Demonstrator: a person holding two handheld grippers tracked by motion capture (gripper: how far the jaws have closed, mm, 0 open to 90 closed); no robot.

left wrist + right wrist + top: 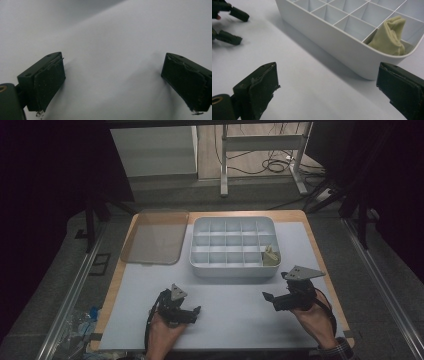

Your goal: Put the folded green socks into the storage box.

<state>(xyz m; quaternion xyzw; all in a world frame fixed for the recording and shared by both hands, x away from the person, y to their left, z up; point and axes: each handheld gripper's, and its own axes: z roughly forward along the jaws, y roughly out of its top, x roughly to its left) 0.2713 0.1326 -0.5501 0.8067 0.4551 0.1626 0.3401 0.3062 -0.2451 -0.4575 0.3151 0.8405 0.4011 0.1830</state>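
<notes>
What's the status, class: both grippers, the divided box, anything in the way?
Left gripper open, right gripper open. Divided box holds folded cloth in near-right cell. Lid lies beside it.

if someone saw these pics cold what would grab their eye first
Probably the white divided organizer box at the middle of the table, with one folded beige cloth in its near right corner compartment. Next, its clear lid lying flat to the left of it. Nearer the person, the left gripper and right gripper are both open, holding nothing.

Dim, dark-edged high view; gripper views brighter, softly shadowed.
</notes>
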